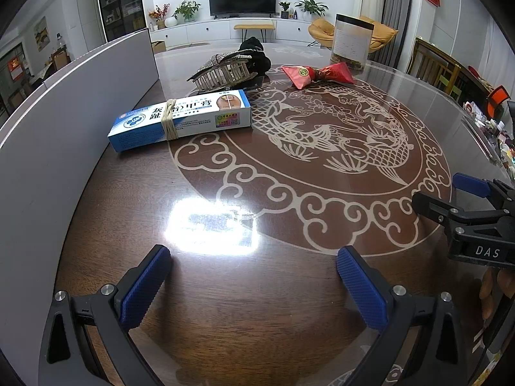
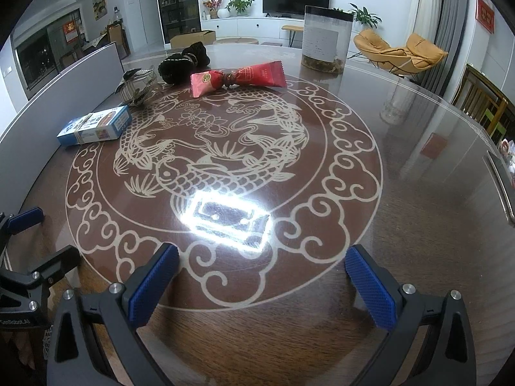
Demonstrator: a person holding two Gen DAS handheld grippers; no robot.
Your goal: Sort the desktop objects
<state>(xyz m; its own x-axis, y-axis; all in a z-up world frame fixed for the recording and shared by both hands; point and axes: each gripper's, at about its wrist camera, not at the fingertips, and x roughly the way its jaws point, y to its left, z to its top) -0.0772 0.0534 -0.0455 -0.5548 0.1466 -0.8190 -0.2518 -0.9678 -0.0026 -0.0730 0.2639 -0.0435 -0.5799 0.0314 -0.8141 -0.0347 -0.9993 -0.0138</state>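
your left gripper (image 1: pixel 254 281) hangs low over the near part of the table (image 1: pixel 289 289), jaws spread wide with nothing between them. your right gripper (image 2: pixel 262 281) is the same: released, empty, low over the table near the edge of the carp pattern (image 2: pixel 225 160). the two sit side by side, apart from each other; each shows at the edge of the other's view.

the box (image 1: pixel 180 124) lies flat at the far left, near the white panel (image 1: pixel 48 160), a rubber band (image 1: pixel 169 120) wound around its middle. its long axis runs left to right in the left view, the right end tipped a little away from you.

just behind it, the hair claw (image 1: pixel 222 72) lies on its side, teeth facing you. the black scrunchie (image 1: pixel 257 56) sits right behind the claw, seemingly touching it.

right of those, the red packet (image 1: pixel 317 74) lies flat, pinched at its middle like a bow, long axis left to right. you can't tell what pinches it.

the clear canister (image 1: pixel 352 40) stands upright behind the packet, dark lid on, a little loose material in its base.
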